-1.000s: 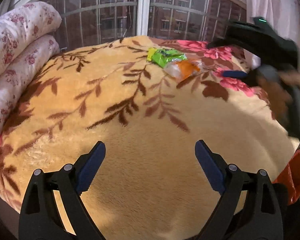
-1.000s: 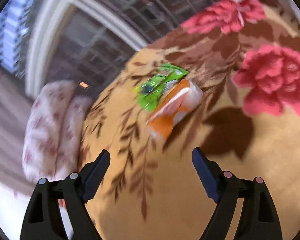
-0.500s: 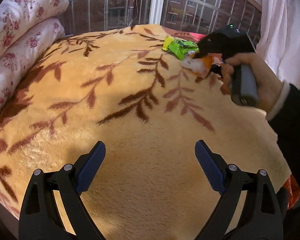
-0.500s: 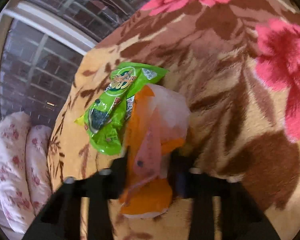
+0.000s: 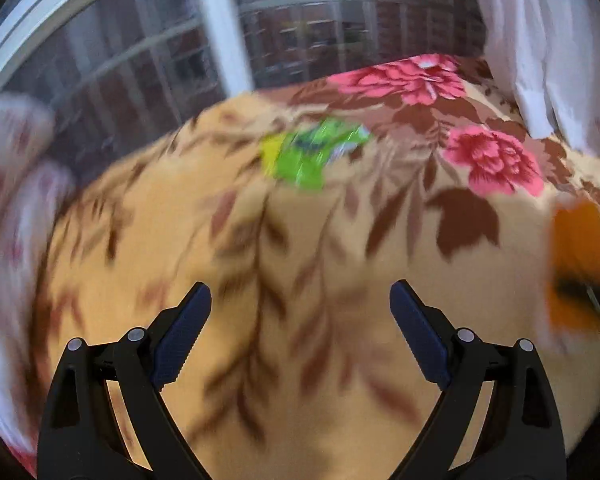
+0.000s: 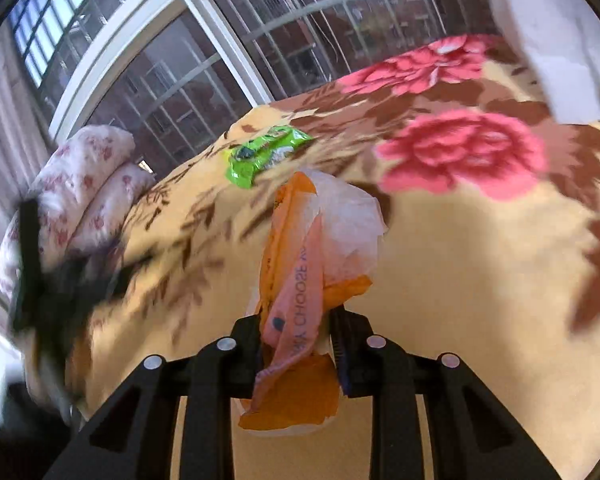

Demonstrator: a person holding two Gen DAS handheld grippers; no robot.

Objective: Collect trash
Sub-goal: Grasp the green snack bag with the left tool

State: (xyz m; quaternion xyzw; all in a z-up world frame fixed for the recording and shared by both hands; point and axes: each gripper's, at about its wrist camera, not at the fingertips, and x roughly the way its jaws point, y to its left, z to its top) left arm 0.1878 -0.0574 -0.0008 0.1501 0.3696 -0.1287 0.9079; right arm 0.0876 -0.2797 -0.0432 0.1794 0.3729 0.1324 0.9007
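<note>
An orange and white wrapper (image 6: 312, 264) hangs lifted above the blanket, and my right gripper (image 6: 296, 336) is shut on its lower part. In the left wrist view that orange wrapper (image 5: 576, 264) shows blurred at the right edge. A green snack wrapper (image 6: 264, 152) lies on the floral blanket (image 6: 460, 280) farther back; the same green wrapper (image 5: 312, 152) sits ahead of my left gripper (image 5: 300, 336), which is open, holds nothing and stands well short of it over the blanket (image 5: 300, 240).
A folded floral quilt (image 6: 84, 192) lies at the blanket's left end. A window with bars (image 6: 204, 60) runs behind the bed. A white curtain (image 5: 540, 40) hangs at the right. My left gripper shows as a dark blur (image 6: 48, 280) at the left of the right wrist view.
My right gripper closed on the orange wrapper and pulled it back off the blanket, away from the green one. The left gripper swung toward the green wrapper, still open.
</note>
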